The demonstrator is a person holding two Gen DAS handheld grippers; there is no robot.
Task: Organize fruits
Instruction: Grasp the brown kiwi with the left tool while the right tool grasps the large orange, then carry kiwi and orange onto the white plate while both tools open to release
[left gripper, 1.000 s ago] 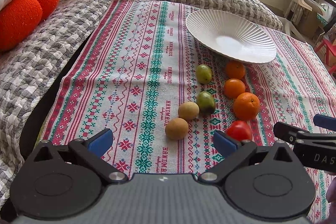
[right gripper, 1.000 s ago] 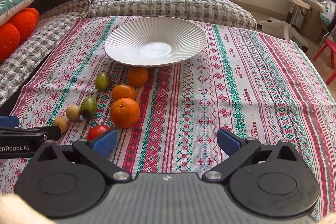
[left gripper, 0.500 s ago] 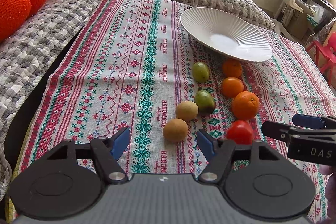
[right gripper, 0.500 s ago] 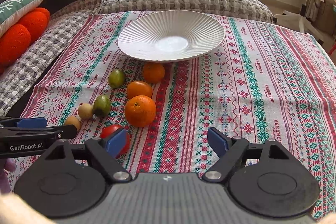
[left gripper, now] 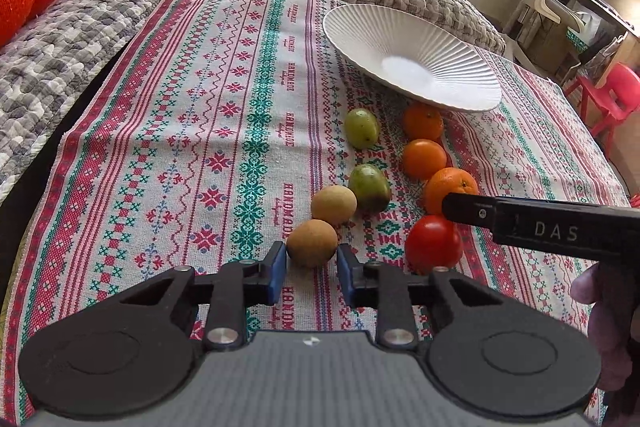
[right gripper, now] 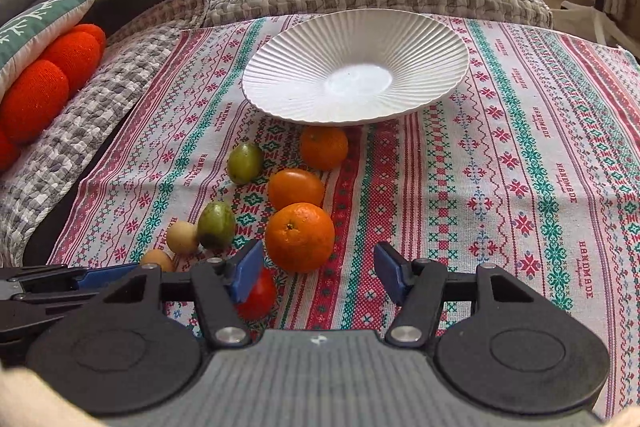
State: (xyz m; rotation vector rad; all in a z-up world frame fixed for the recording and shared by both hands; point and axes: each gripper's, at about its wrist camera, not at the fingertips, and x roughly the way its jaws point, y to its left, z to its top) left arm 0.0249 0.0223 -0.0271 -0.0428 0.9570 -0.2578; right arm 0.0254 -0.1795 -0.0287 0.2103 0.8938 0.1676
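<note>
Around brown fruit [left gripper: 311,243]: left tongs [left gripper: 310,269]

Right gripper [right gripper: 316,273] hides half the tomato [right gripper: 258,297]

left gripper [left gripper: 311,273]: fingers closed narrow | right gripper [right gripper: 319,273]: fingers closing, half-spread, nothing gripped

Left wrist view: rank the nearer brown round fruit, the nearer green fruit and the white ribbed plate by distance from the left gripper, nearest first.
1. Nearer brown round fruit, at the left gripper's fingertips.
2. Nearer green fruit, beyond, slightly right.
3. White ribbed plate, farthest, upper right.
</note>
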